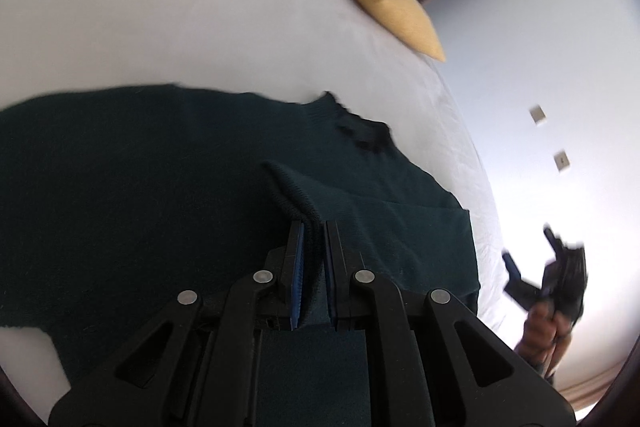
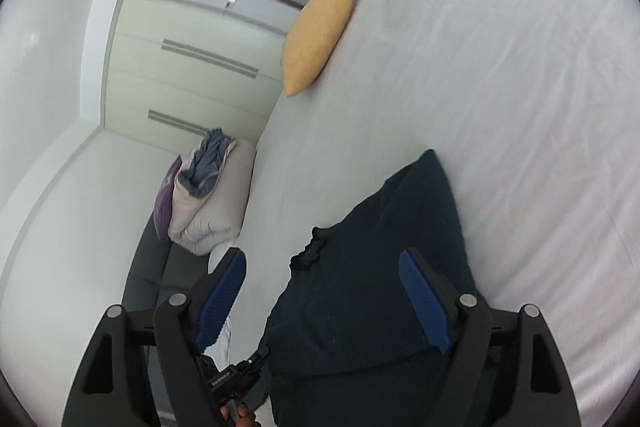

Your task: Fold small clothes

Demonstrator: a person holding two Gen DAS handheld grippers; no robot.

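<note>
White bed point(image 2: 500, 87) | dark green knit sweater point(image 1: 140, 187) | ribbed cuff point(image 1: 294, 195) pinched, folded over

bare sheet point(image 2: 500, 87) beyond sweater point(image 2: 380, 287), cushion point(image 2: 318, 35) far

Right hand-held gripper point(image 2: 322, 293) wide open above dark green sweater point(image 2: 372, 307), nothing between pads. Sweater lies on white bed point(image 2: 500, 87). Yellow pillow point(image 2: 318, 35) at bed edge; bedding bundle point(image 2: 208, 195) beside bed.
</note>
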